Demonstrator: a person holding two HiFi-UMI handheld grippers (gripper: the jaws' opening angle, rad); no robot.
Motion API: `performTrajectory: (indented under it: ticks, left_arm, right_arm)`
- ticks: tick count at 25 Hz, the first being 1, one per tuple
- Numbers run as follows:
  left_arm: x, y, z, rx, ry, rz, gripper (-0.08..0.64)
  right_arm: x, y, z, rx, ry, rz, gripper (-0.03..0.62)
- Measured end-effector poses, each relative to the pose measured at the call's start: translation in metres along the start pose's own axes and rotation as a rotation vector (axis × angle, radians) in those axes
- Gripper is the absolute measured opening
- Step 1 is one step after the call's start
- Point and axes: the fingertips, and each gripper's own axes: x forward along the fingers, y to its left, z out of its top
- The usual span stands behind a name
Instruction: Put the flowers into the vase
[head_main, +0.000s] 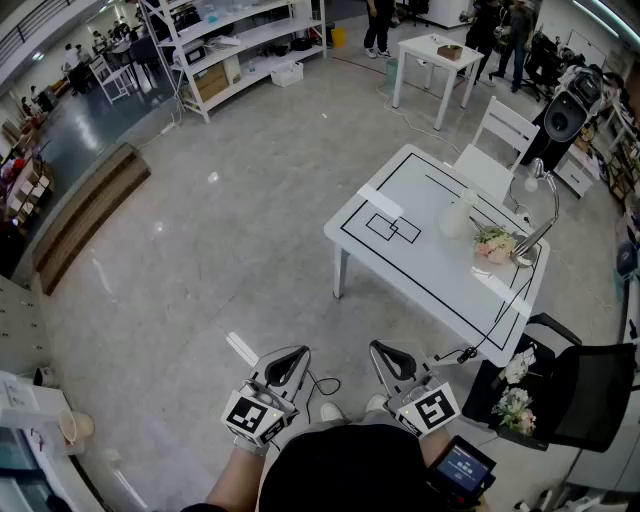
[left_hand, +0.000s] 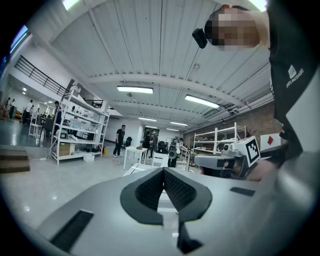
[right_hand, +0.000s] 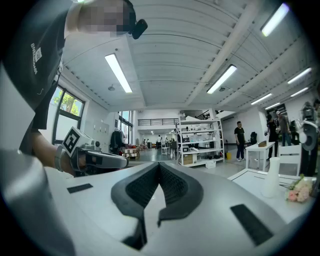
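Note:
A white vase (head_main: 457, 216) stands on the white table (head_main: 400, 265) ahead and to the right of me; it also shows at the right edge of the right gripper view as the vase (right_hand: 272, 177). A bunch of pink flowers (head_main: 494, 245) lies on the table beside it, also seen as flowers (right_hand: 300, 190). My left gripper (head_main: 296, 354) and right gripper (head_main: 381, 350) are held side by side near my body, well short of the table. Both are shut with nothing in them: left gripper (left_hand: 164, 171), right gripper (right_hand: 159, 166).
A desk lamp (head_main: 541, 200) stands at the table's right end, with a white chair (head_main: 497, 140) behind. More flowers (head_main: 515, 395) lie on a black chair (head_main: 585, 395) at my right. Shelving (head_main: 240, 50), a small white table (head_main: 435, 60) and people are far off.

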Motion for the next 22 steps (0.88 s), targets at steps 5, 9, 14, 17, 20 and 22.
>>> performTrajectory:
  ticks: [5,9,14,17,20,22]
  left_arm:
    - [-0.007,-0.014,0.0,0.005,-0.017,-0.01,0.005]
    - [-0.007,-0.025,0.0,0.005,-0.019,-0.037,0.005]
    - [-0.011,-0.028,-0.004,-0.001,-0.022,-0.049,0.005]
    - [-0.008,-0.026,-0.008,-0.012,-0.014,-0.051,0.005]
    - [0.001,-0.025,-0.012,-0.024,-0.008,-0.06,0.005]
    - [0.01,-0.025,-0.012,-0.027,-0.003,-0.07,0.005]
  right_arm:
    - [-0.018,0.002,0.002,0.021,-0.001,-0.018,0.011]
    - [-0.028,-0.003,0.003,0.041,-0.009,-0.06,0.011]
    - [-0.037,-0.006,0.003,0.081,-0.019,-0.093,0.011]
    - [-0.042,-0.012,0.0,0.113,-0.025,-0.123,0.011]
    - [-0.046,-0.022,-0.008,0.13,-0.015,-0.15,0.011]
    - [-0.048,-0.032,-0.013,0.141,-0.013,-0.166,0.011]
